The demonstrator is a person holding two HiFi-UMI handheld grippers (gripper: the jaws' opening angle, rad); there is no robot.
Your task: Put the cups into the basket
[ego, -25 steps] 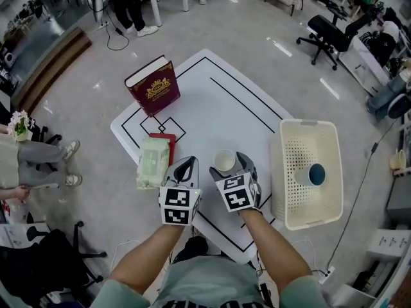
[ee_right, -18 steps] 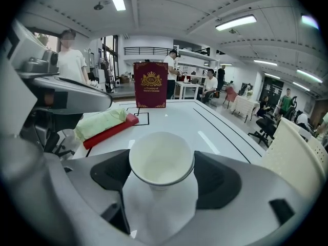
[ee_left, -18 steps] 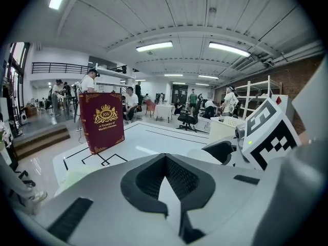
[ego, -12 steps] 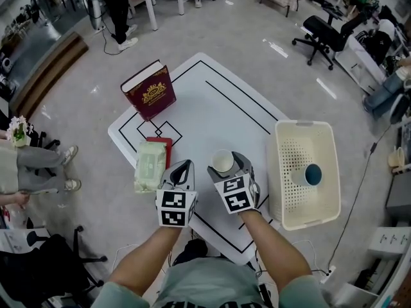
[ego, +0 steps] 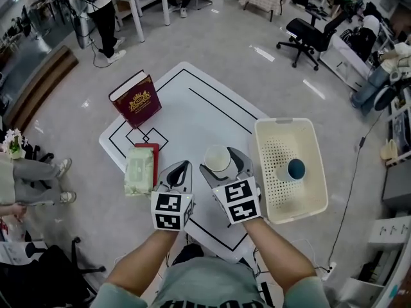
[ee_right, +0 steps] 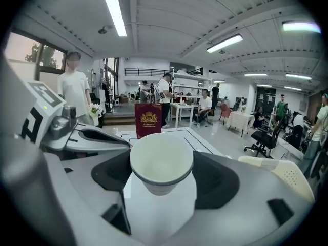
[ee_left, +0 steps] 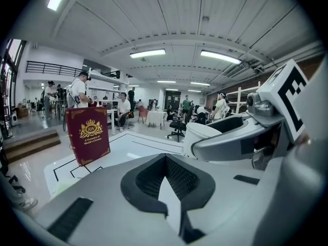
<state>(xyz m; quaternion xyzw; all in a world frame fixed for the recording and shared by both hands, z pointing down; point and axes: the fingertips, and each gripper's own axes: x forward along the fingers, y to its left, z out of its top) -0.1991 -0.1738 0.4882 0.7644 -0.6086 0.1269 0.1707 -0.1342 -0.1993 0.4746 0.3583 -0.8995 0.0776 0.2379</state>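
Right gripper [ego: 220, 163], clamped on an upright white cup [ego: 218, 157] over the table [ego: 192, 108], has the basket [ego: 275, 151] just beside it at 3 o'clock; left gripper [ego: 182, 167], jaws together and empty, hangs at 9 o'clock

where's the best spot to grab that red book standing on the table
Probably the top edge of the red book, coming down from above with one jaw on each cover. It stands upright on the white table, so its top is free and its thickness looks narrow enough to pinch.
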